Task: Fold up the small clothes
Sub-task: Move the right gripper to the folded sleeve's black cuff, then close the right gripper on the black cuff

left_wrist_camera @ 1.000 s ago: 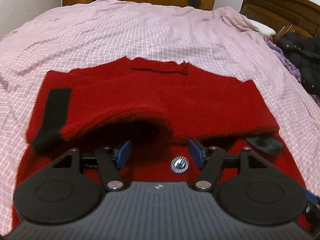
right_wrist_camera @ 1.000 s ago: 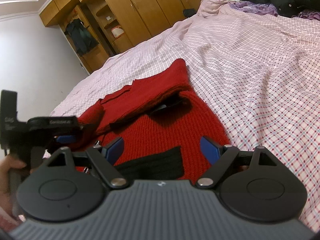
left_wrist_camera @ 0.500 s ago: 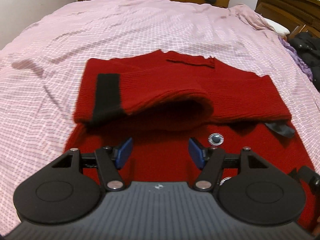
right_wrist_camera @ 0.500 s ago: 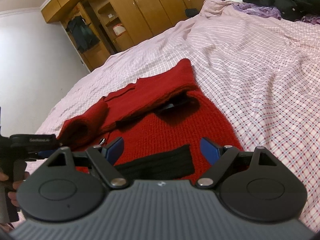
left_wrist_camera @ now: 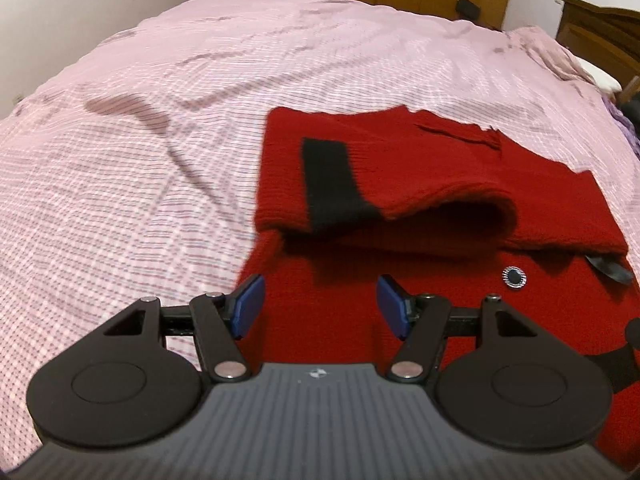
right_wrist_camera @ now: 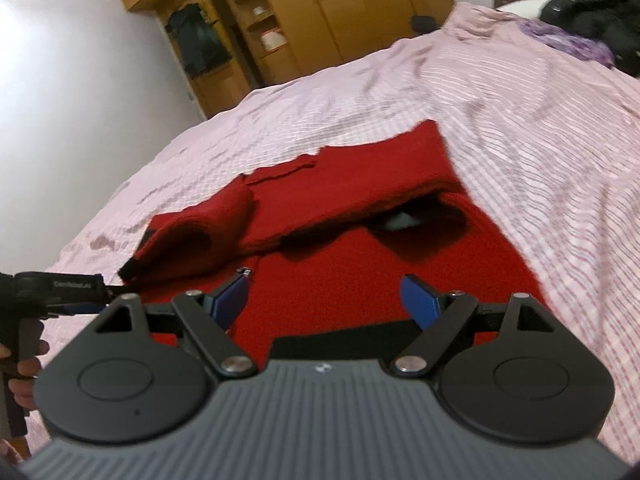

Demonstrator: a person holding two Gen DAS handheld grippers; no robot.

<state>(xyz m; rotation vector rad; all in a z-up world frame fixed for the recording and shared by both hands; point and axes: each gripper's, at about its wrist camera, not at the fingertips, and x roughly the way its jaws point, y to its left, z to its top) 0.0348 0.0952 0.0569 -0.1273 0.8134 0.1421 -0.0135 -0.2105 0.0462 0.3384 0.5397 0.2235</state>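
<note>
- Left gripper (left_wrist_camera: 318, 304): jaws stand apart, blue pads clear of any cloth, nothing held. It hangs over the near left edge of the red sweater (left_wrist_camera: 420, 272).
- Right gripper (right_wrist_camera: 324, 300): jaws wide apart, nothing between the pads. It hangs over the near part of the sweater, just above the black hem band (right_wrist_camera: 340, 340).
- Sweater lies flat on the bed (left_wrist_camera: 160, 140), spread over a pink checked sheet. Both sleeves are folded across the chest.
- Left sleeve (left_wrist_camera: 360, 176) lies on top, its black cuff (left_wrist_camera: 328, 184) pointing toward the near side; the fold stands open in a loose tunnel.
- A round silver button (left_wrist_camera: 515, 277) shows on the body, right of the left gripper. A dark label (left_wrist_camera: 610, 272) peeks out under the right sleeve's edge.
- In the right wrist view a hand (right_wrist_camera: 24, 368) grips the left gripper's handle at the far left edge.
- Far side: wooden wardrobe (right_wrist_camera: 320, 20); dark clothing (right_wrist_camera: 592, 8) heaped at the far right of the bed.
</note>
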